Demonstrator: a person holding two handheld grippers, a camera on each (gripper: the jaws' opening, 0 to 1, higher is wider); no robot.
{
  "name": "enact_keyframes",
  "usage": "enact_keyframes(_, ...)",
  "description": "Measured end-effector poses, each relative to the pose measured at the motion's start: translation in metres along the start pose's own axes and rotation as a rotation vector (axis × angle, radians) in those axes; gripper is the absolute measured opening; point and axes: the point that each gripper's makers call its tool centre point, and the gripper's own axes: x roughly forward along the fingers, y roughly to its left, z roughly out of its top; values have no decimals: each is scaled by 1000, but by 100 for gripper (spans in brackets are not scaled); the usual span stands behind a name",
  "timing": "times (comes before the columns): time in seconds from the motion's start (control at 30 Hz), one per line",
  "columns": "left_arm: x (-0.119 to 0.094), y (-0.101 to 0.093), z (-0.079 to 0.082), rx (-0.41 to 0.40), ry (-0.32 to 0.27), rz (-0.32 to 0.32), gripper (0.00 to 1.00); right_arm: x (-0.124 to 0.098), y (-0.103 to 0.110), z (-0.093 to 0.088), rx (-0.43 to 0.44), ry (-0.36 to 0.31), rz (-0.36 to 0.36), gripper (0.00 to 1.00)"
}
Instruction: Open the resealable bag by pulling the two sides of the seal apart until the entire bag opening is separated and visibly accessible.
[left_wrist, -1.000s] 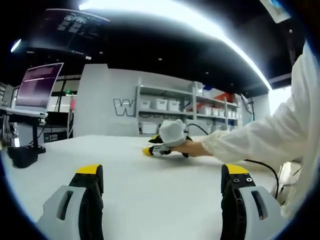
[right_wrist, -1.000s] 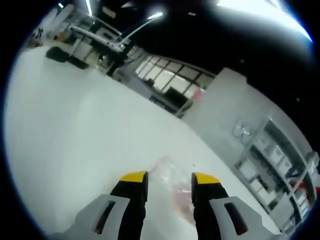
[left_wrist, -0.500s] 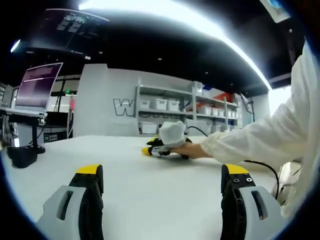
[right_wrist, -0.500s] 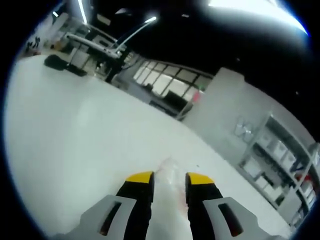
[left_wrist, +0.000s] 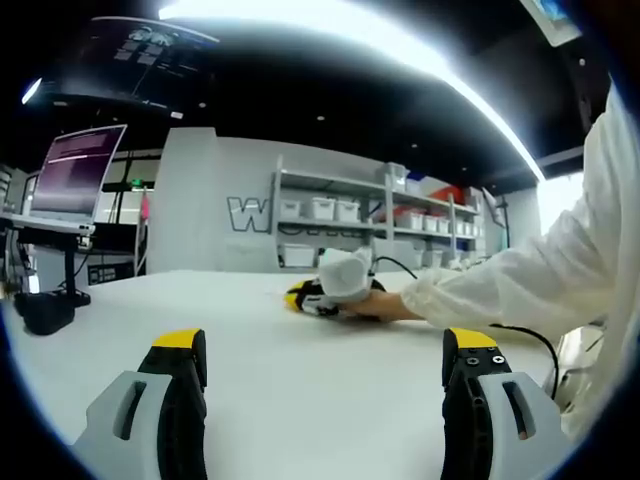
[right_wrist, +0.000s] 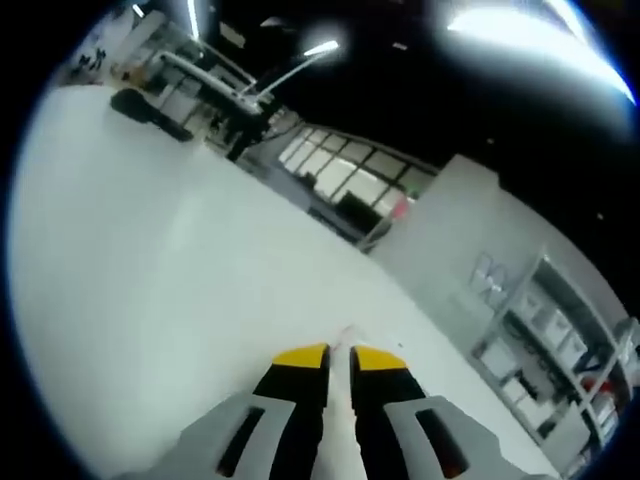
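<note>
Over on the left, the left tool (left_wrist: 325, 365) sits low on the white tabletop (left_wrist: 300, 350) with jaws spread wide, nothing between them. Further right and far across, the right tool (right_wrist: 338, 358) is nearly pressed together, pinching a thin clear edge of the bag (right_wrist: 345, 332), I think. Risk: such a small bite on slick film could slip once the pulling starts
</note>
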Motion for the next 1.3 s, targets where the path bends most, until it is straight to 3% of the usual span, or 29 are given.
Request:
enact_keyframes(0.67,2,0,-2,-3,4,4,96,3,-3,-3,44,0,-22,0)
enact_keyframes(0.73,2,0,-2,-1,7,6,96,4,-5,-4,79,-4,-23,0)
enact_keyframes(0.97,2,-2,0,-28,12,-6,96,4,-17,-15,333,26,-54,0)
enact_keyframes(1.2,4,-3,4,-9,15,-4,96,6,-26,-23,375,47,-75,0)
enact_keyframes(1.3,4,-5,5,-8,15,-10,96,4,-25,-19,403,23,-72,0)
